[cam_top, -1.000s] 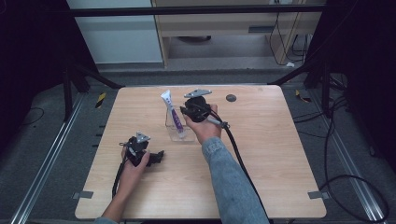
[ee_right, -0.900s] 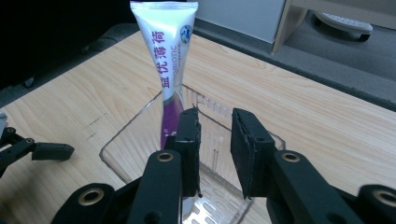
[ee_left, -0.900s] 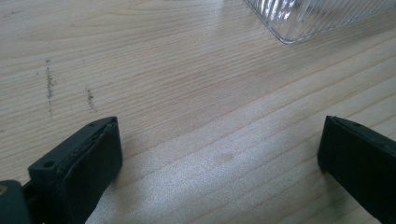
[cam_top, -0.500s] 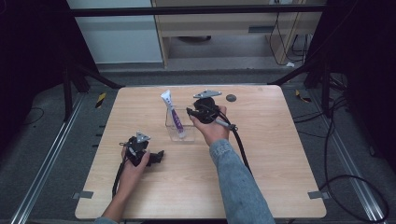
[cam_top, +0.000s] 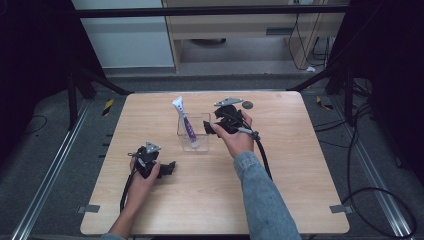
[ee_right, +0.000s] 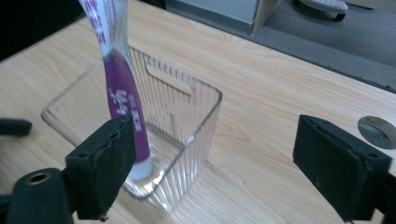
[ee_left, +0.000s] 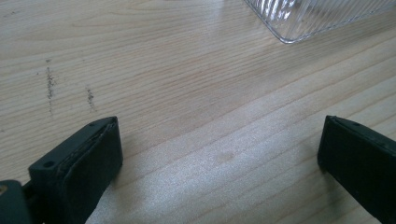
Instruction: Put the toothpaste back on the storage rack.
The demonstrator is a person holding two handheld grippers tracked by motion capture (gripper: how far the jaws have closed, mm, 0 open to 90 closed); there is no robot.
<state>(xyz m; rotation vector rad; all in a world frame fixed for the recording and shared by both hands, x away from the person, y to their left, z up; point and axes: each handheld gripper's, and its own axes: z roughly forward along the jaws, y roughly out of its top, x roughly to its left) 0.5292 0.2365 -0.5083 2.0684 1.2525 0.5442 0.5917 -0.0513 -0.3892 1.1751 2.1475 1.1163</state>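
Black jaws, right gripper (cam_top: 212, 126): spread wide with nothing between them; in the right gripper view I see them parted to either side of the clear ribbed container (ee_right: 140, 140).
Right gripper, change: a second ago my right hand (cam_top: 239, 140) sat close over the container; now it has drawn back to the right, with the gripper just beside the container's right wall. I read that as a release just finished.
Tube (cam_top: 185, 122): purple and white, standing inside the container, cap end down on the floor of it, leaning with its flat crimped end up above the rim toward the far left.
Meaning for the work: as I judge it, the tube is placed and the drop-off is done; what remains is to back clear without nudging the container.
Left gripper (cam_top: 167, 169): resting low on the table (cam_top: 280, 200), jaws wide apart over bare wood, holding nothing; it has not moved in the last second.
Container from the left: one corner of it (ee_left: 299, 23) sits at the top of the left gripper view, apart from the jaws.
Near things: a small dark round disc (cam_top: 247, 105) lies on the table behind my right hand, near the far edge.
Open room: wide bare wood to the right and toward me; far edge is close behind the right gripper.
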